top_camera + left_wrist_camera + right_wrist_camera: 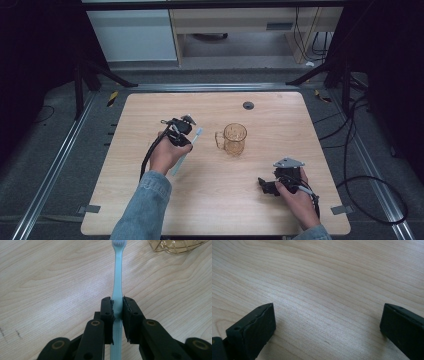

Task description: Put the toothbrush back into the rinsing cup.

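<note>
A pale blue toothbrush [117,272] is clamped at mid-handle between the black jaws of my left gripper [117,306], its bristled head pointing away towards an amber glass mug [175,245]. In the high view the left gripper [186,136] holds the toothbrush [194,139] slanted just left of the mug [234,138], which stands upright near the table's middle. My right gripper [264,186] rests low over the front right of the table; its jaws [327,327] stand wide apart with bare wood between them.
The light wooden table [150,110] has a small dark grommet [248,105] near its back edge. Black cables [360,150] trail on the floor at the right, and metal rails run along both sides.
</note>
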The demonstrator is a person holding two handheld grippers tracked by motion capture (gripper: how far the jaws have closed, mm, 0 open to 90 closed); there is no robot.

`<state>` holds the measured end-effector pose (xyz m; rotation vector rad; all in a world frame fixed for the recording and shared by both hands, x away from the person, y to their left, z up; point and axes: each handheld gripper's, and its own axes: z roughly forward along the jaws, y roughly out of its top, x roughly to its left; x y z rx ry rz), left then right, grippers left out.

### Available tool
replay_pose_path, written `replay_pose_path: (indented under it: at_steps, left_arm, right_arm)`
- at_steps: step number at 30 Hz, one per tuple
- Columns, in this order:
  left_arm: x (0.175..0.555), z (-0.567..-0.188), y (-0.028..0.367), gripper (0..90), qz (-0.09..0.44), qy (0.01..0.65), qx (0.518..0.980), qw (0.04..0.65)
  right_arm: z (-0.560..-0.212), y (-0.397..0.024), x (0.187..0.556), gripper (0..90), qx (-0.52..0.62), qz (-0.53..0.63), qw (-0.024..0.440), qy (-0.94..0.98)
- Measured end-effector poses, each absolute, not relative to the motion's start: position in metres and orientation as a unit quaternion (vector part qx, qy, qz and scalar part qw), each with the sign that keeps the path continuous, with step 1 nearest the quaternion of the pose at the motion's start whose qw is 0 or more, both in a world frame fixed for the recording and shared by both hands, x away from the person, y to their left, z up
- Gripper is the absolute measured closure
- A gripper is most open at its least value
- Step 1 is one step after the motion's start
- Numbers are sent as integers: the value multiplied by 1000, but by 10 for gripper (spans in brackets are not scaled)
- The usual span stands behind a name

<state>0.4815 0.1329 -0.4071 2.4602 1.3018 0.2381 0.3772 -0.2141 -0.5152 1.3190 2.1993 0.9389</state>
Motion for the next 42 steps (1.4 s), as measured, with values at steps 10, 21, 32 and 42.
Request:
replay_pose_path:
  at_steps: [10,21,32,42]
  left_arm:
    - [481,-401,127,784,92,451,870,177]
    - [475,-395,122,785,99,443,871,190]
    - [469,-387,114,785,103,430,871,214]
    - [464,-376,109,785,123,419,868,238]
  right_arm:
    - [-515,-215,377,6,471,337,203,790]
    - [-515,-215,377,6,469,337,204,790]
    - [-515,-215,377,6,469,337,204,790]
    - [-515,-215,377,5,469,337,204,790]
